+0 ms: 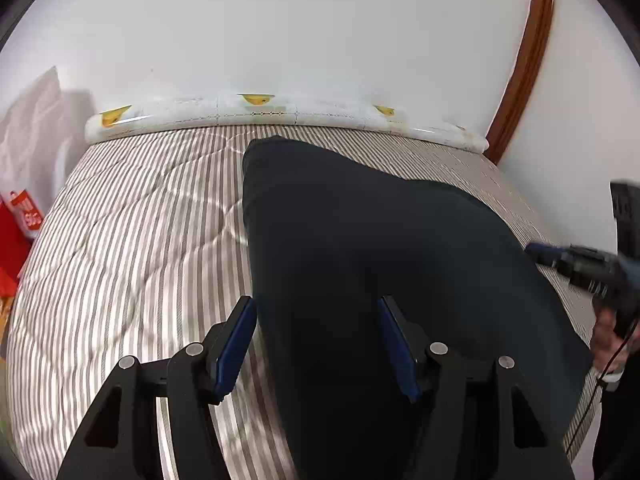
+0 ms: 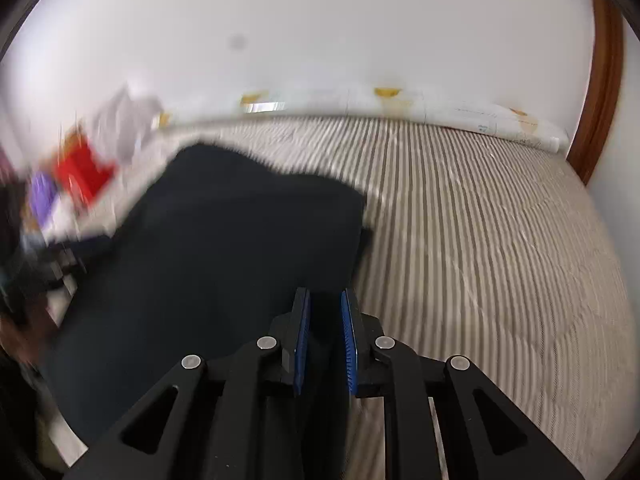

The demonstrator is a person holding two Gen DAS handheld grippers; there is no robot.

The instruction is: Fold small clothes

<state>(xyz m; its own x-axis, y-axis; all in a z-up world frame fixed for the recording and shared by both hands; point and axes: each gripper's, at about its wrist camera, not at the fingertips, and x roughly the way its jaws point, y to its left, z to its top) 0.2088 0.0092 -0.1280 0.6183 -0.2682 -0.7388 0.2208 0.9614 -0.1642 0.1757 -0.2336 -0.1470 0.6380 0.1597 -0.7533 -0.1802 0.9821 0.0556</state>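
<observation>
A dark navy garment [image 1: 360, 248] lies spread on the striped bed cover [image 1: 140, 240]. My left gripper [image 1: 316, 308] is open, its jaws wide apart above the garment's near left edge, holding nothing. My right gripper [image 2: 325, 300] shows in the blurred right wrist view with its jaws close together, a narrow gap between the blue pads [image 2: 302, 336], over the garment's [image 2: 220, 260] right edge. Dark cloth shows in the gap, but I cannot tell if it is pinched. The right gripper also shows in the left wrist view [image 1: 536, 249] at the garment's right edge.
A rolled white mat with yellow prints [image 1: 280, 114] lies along the wall at the bed's far edge. A white bag [image 1: 32, 128] and red packaging [image 1: 16, 224] sit at the left. A brown wooden frame [image 1: 528, 60] stands at the right.
</observation>
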